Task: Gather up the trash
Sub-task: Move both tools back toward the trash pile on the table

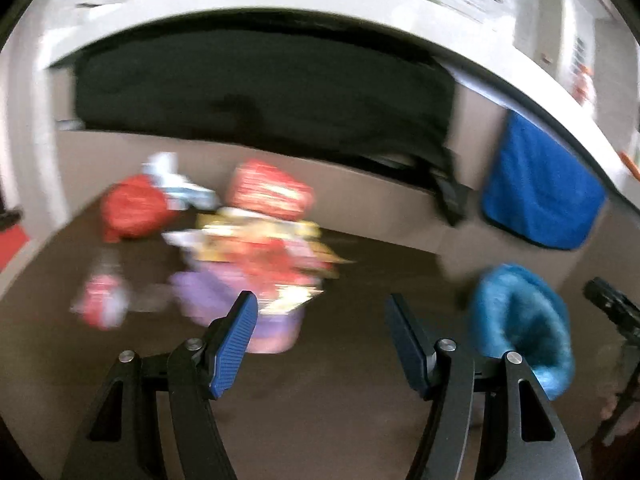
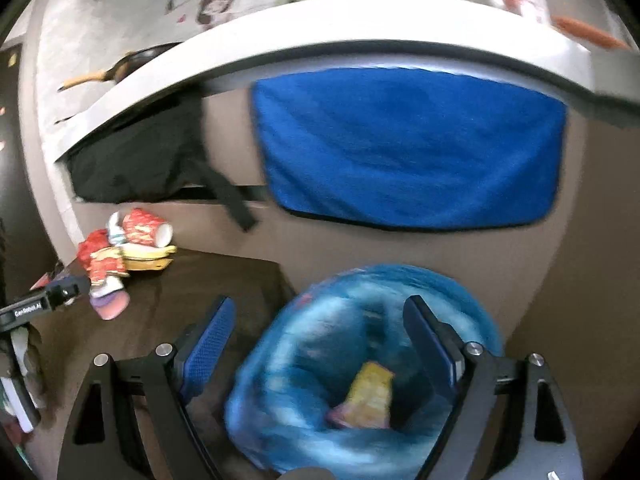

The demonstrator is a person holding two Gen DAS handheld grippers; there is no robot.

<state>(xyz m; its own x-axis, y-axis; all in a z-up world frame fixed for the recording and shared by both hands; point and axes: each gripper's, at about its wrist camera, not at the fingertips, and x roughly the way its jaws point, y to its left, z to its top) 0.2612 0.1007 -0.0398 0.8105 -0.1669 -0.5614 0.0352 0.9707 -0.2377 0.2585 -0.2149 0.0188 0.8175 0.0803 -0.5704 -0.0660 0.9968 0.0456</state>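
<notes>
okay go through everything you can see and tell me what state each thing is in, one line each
Left claw: open, nothing between its fingers.
Right claw: open, empty, over the bag.
Blue trash bag: mouth open, a yellow wrapper inside.
Trash pile: on the dark table, not yet collected.
Red paper cup: lying on its side.
Blue towel: hanging from the counter edge.

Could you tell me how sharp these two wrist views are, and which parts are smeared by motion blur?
Left wrist view: trash pile and blue bag smeared; left gripper fingers crisp. Right wrist view: sharper overall, red paper cup readable, but the bag and the yellow wrapper inside blur. Both bend the counter edge.
</notes>
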